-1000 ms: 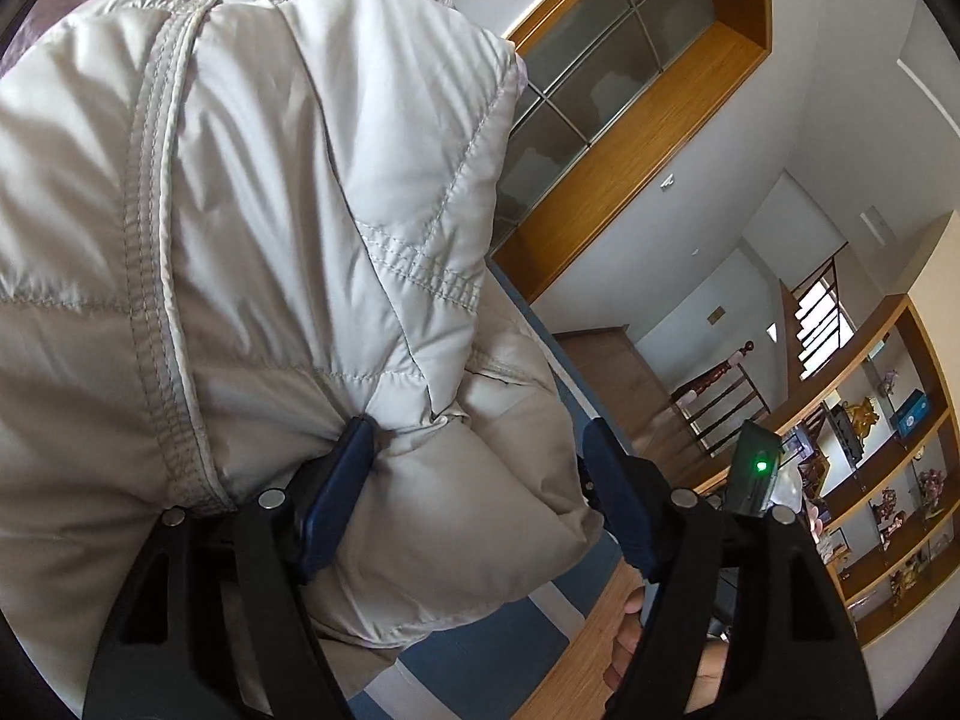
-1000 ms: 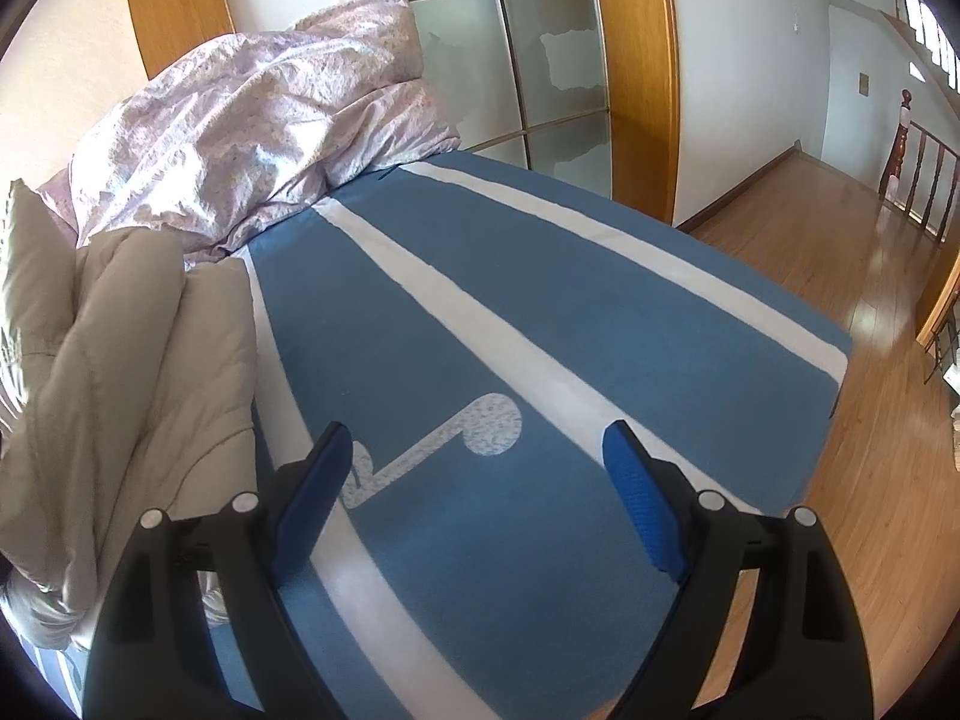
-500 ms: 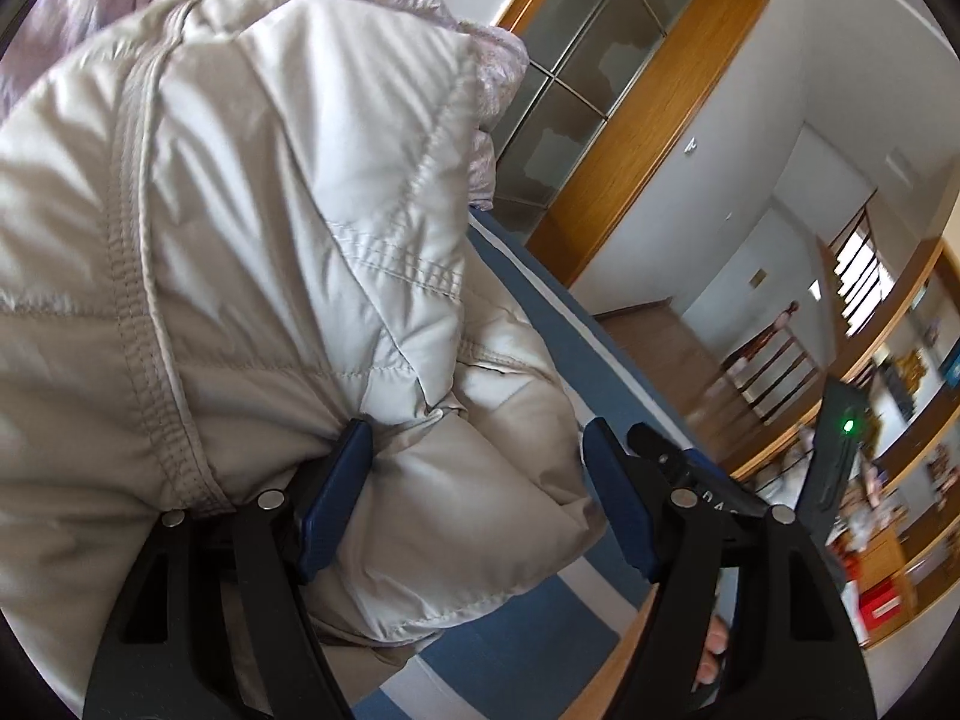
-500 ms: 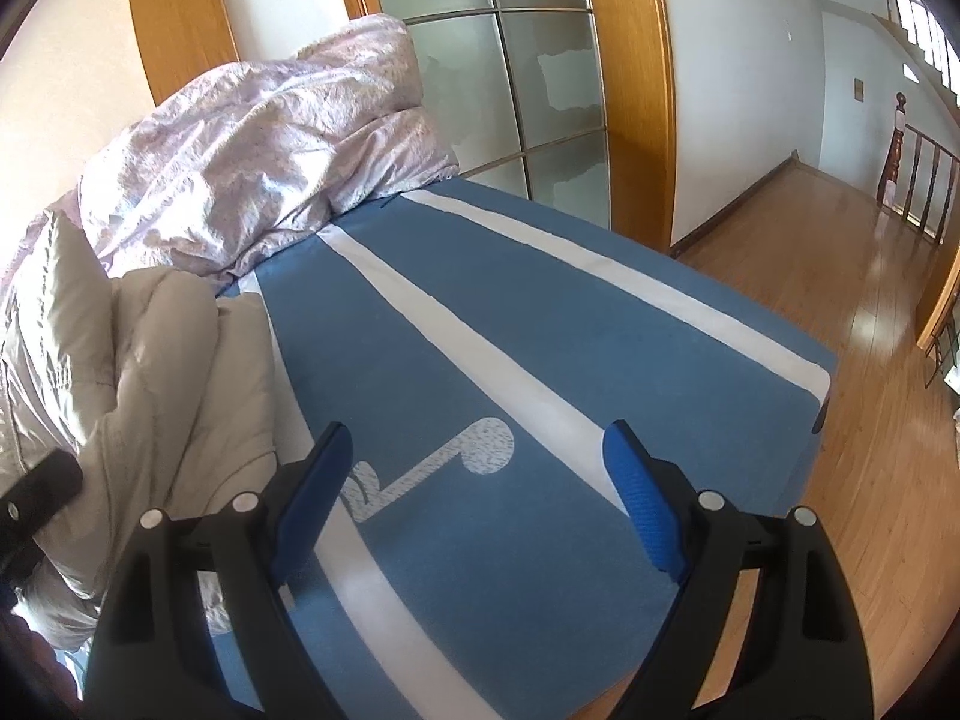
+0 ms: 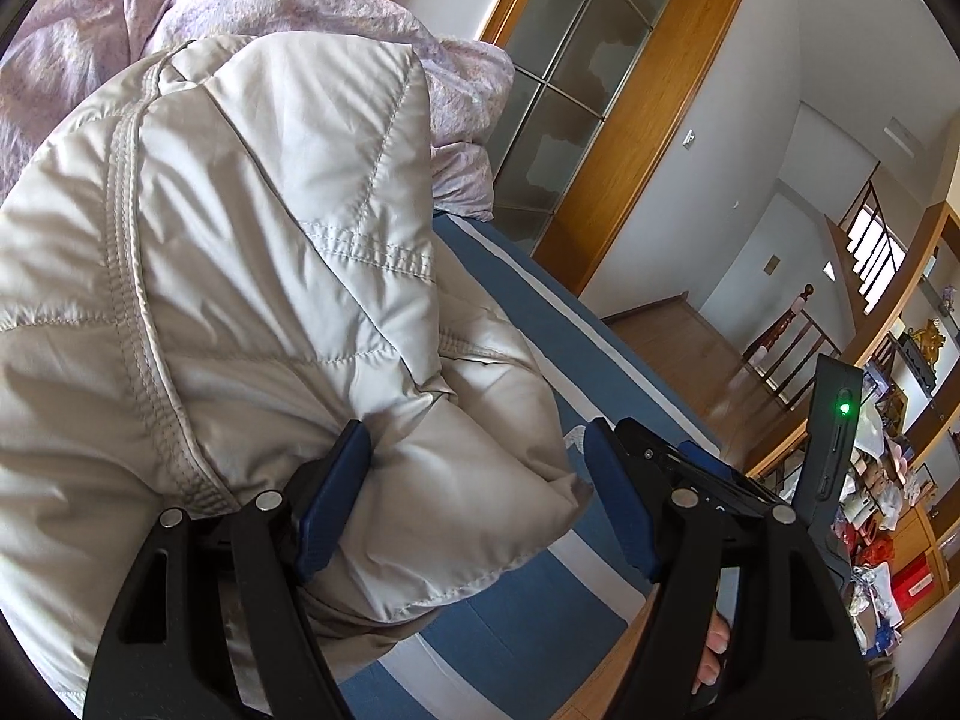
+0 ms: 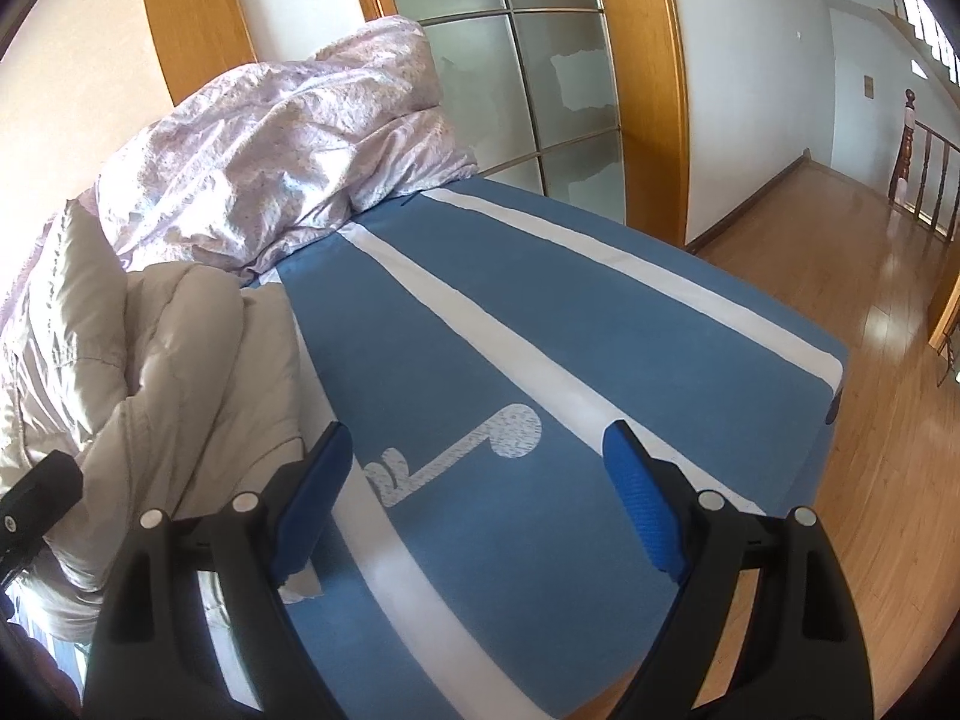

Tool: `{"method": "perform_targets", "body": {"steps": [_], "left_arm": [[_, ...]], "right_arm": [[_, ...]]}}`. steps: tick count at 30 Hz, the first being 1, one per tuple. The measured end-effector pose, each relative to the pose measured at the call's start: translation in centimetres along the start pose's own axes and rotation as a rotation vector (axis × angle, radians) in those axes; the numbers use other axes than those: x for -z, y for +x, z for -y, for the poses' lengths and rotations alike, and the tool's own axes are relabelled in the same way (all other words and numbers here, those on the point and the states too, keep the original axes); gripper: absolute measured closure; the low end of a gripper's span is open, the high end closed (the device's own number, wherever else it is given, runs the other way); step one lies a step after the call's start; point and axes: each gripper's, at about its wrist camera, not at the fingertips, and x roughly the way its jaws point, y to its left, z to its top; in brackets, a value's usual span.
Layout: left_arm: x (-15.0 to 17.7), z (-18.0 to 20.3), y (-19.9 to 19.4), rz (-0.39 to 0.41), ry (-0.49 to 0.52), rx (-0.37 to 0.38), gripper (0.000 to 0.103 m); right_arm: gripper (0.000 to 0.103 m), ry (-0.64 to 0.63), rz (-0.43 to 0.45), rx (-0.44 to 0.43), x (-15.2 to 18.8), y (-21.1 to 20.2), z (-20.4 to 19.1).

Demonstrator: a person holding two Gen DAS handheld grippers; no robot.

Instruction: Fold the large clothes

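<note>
Right wrist view: the blue bed cover (image 6: 600, 330) is lying wide open across the middle and right of the frame, so there's loads of room there. The puffy beige jacket (image 6: 150, 360) is hogging the left edge, and the lilac duvet (image 6: 288, 162) is piling up at upper left. In the left wrist view the jacket (image 5: 240, 270) is blocking most of the frame.

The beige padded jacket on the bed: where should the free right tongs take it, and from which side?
Grip the jacket at its thin edge beside the blue bed cover, coming in from the bare side. There the fabric lies flat in a single fold; elsewhere it bunches thick. The right tongs are open and empty.
</note>
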Motion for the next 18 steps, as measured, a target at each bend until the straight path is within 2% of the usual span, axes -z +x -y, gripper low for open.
{"method": "perform_targets", "body": {"steps": [9,18], "left_arm": [[0.8,0.5,0.3,0.009,0.008,-0.011,0.028],[0.8,1.5,-1.6,0.059,0.016,-0.003,0.025]], "right_arm": [[0.017,-0.003,-0.014,0.095,0.0,1.2,1.3],[0.017,-0.008,0.002,0.069,-0.2,0.2,1.3]]}}
